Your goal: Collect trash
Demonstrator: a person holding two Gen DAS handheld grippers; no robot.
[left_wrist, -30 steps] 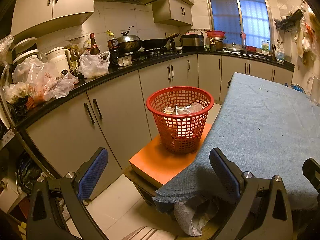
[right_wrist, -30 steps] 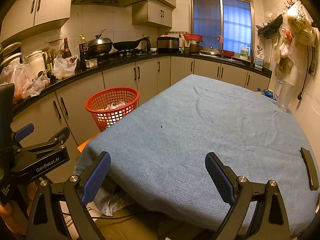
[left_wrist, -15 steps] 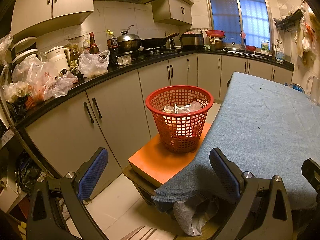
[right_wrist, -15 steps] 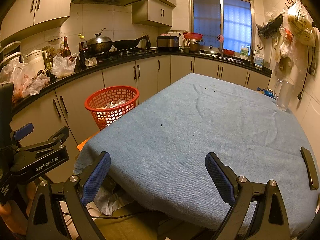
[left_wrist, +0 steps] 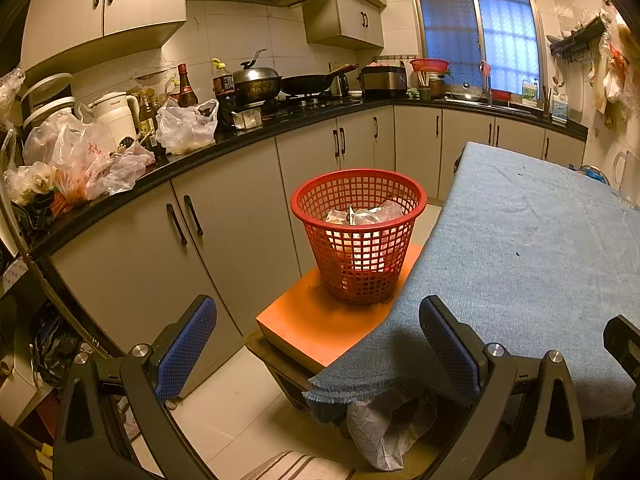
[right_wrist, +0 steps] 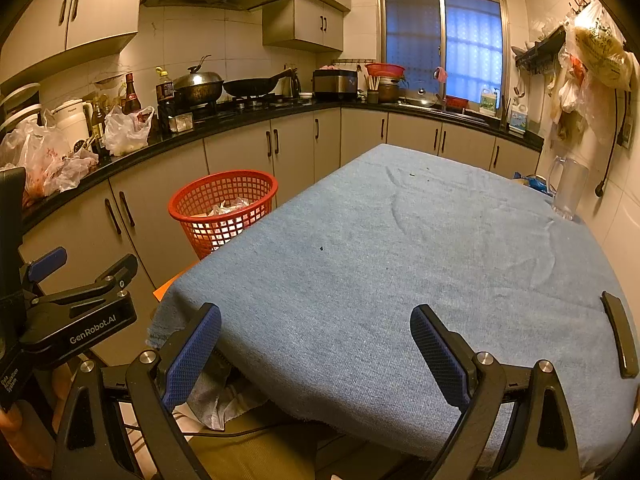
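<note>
A red mesh basket [left_wrist: 357, 236] stands on an orange stool [left_wrist: 320, 326] beside the table and holds crumpled wrappers [left_wrist: 366, 216]. It also shows in the right wrist view [right_wrist: 222, 210]. My left gripper [left_wrist: 318, 344] is open and empty, held in front of the stool and basket. My right gripper [right_wrist: 316, 348] is open and empty over the near edge of the table's blue cloth [right_wrist: 400, 248]. The left gripper's body [right_wrist: 76, 316] shows at the left of the right wrist view.
A black counter [left_wrist: 192, 156] with plastic bags, bottles, pots and a kettle runs along the left and back. A clear jug [right_wrist: 568, 188] stands at the table's far right. A dark flat object [right_wrist: 620, 336] lies on the cloth's right edge. Cabinets line the walls.
Both views have shifted very slightly; the grippers stay open and empty and nothing on the table or in the basket has moved.
</note>
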